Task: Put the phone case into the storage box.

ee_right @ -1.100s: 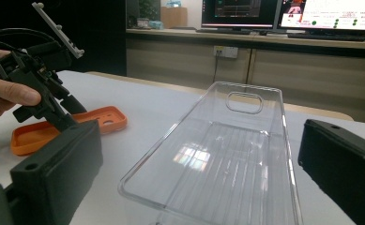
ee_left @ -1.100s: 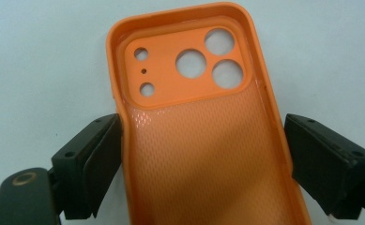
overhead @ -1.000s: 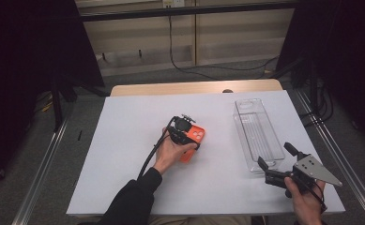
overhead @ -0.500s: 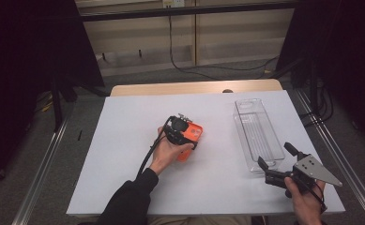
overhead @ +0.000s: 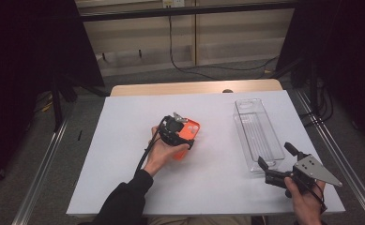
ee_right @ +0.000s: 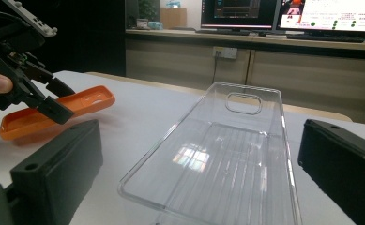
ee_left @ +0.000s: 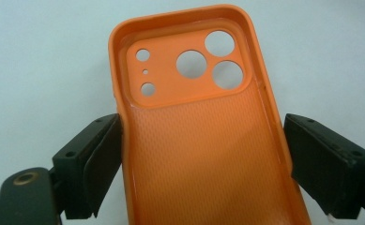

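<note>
Left gripper view: left hand-held gripper (ee_left: 203, 164) half-open, jaws flanking orange phone case (ee_left: 194, 117), left jaw touching

In the left gripper view the orange phone case (ee_left: 203, 126) runs off the bottom edge (its lower end unseen); in the high view the left gripper (overhead: 176, 133) covers much of it, jaw contact there too small to tell

Orange phone case (ee_left: 203, 140): soft-looking plastic, glossy on the rim, finely textured inside. Clear tray (ee_right: 227, 154): hard transparent plastic, shiny, ribbed on the floor. Left gripper (ee_left: 203, 159) fingers (ee_left: 95, 164): matt black plastic, slightly rough. Tabletop (overhead: 124, 140): white, matt, smooth, with a pale wood edge at the far side.
</note>
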A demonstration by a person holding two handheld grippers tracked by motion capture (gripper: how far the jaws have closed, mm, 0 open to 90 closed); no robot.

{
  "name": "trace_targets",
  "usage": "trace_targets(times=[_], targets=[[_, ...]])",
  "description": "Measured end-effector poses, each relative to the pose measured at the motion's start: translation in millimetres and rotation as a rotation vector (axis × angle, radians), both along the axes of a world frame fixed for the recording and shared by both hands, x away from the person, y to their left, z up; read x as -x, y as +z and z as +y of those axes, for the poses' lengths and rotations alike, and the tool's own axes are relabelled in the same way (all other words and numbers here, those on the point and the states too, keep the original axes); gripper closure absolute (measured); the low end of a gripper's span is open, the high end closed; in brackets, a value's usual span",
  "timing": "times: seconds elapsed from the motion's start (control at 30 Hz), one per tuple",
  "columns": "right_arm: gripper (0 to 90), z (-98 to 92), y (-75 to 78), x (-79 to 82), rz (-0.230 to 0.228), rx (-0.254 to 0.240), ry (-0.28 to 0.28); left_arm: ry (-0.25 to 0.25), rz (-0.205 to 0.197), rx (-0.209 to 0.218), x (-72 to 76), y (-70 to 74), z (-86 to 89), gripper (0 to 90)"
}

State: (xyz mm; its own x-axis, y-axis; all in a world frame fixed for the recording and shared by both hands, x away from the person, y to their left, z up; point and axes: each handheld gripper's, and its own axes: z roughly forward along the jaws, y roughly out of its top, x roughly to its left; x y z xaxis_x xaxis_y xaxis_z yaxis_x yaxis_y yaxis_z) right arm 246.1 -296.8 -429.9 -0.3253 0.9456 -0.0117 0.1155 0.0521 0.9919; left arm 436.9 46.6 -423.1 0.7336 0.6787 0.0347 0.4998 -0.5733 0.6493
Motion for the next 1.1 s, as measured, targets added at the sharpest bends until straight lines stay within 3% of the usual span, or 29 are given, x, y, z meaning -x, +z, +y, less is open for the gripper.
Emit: trace_targets(times=[0.33,0.57,0.9,1.1], targets=[[0.1,0.1,0.1,0.0,-0.002,0.0,-0.002,-0.033,-0.106,0.052,12.5,10.3,10.4,14.1],[0.1,0.1,0.0,-0.1,-0.002,0.0,-0.002,-0.03,-0.127,0.067,14.9,14.8,19.8,14.2],[0.1,0.7,-0.3,-0.2,0.001,0.001,0.004,-0.001,-0.197,0.099,24.7,19.2,38.8,14.2],[0.1,1.4,-0.6,-0.6,0.003,0.005,0.006,-0.005,-0.2,0.102,29.4,21.0,47.5,14.2]])
